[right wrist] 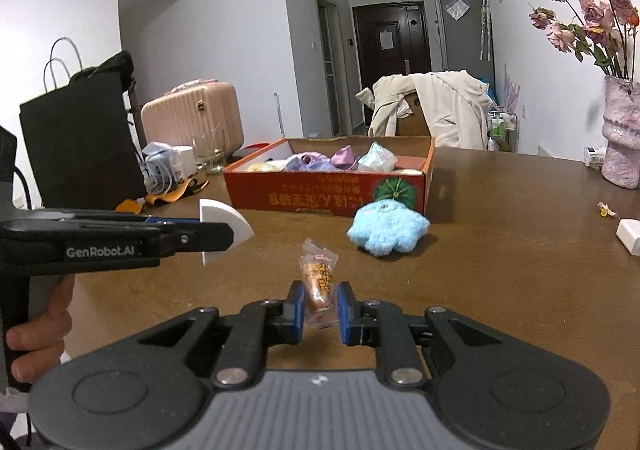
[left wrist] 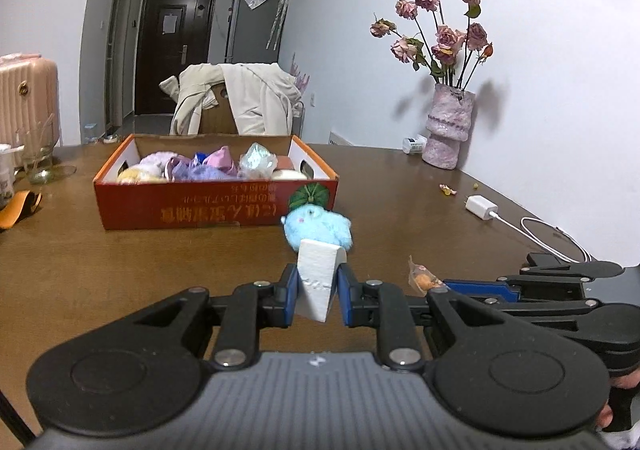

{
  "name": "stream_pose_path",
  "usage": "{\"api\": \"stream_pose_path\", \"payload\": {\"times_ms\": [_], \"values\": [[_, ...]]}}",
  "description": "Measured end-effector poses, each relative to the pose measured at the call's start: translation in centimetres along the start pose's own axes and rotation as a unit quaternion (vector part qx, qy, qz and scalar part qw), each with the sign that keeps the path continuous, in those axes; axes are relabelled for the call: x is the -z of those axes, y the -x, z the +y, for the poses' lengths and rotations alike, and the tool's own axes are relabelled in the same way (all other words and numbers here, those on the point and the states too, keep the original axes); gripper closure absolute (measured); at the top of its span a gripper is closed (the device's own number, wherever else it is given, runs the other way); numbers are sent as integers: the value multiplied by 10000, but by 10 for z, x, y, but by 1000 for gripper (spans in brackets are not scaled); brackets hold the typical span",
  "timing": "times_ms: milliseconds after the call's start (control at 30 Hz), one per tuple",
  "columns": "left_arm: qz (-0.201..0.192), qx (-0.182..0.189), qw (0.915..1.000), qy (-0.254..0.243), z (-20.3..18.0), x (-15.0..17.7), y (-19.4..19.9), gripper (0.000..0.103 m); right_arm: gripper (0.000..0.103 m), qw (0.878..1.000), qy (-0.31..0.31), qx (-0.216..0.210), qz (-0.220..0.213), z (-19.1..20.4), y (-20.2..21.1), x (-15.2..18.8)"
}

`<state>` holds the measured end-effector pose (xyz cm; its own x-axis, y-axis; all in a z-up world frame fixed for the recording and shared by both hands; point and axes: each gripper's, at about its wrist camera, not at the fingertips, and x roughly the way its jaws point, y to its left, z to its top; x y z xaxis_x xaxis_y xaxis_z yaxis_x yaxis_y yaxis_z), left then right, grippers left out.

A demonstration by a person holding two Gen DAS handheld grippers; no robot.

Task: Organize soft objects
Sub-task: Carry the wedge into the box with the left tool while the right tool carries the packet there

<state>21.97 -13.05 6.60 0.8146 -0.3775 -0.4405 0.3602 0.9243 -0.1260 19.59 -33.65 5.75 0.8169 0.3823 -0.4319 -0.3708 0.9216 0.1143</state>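
Observation:
My left gripper (left wrist: 318,288) is shut on a white foam wedge (left wrist: 318,278); the wedge also shows in the right wrist view (right wrist: 222,226), held above the table. My right gripper (right wrist: 319,306) is shut on a small snack packet in clear wrapping (right wrist: 319,282); the packet's tip shows in the left wrist view (left wrist: 422,278). A fluffy light-blue plush (left wrist: 318,228) lies on the table in front of the red cardboard box (left wrist: 216,205), which holds several soft items. The plush (right wrist: 386,228) and box (right wrist: 328,193) also show in the right wrist view.
A pink vase with dried roses (left wrist: 448,125) stands at the right wall. A white charger and cable (left wrist: 482,207) lie at the right. A glass (left wrist: 38,153), a black paper bag (right wrist: 80,141), and small clutter sit at the left. A chair with a beige coat (left wrist: 240,101) stands behind the table.

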Motion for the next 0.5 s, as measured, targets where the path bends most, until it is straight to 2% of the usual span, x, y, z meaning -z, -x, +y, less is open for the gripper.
{"api": "stream_pose_path", "payload": {"times_ms": [233,367,500], "values": [[-119,74,9995,-290,20,-60,-55,82,87,9995,129,42,-280,-23,-28,-52],[-8,44,9992,-388,32,-91,-106,82,87,9994,88,100,-325,-42,-63,-84],[245,127,9994,-194,50,-116,-160,82,87,9995,43,173,-261,-60,-110,-110]]}}
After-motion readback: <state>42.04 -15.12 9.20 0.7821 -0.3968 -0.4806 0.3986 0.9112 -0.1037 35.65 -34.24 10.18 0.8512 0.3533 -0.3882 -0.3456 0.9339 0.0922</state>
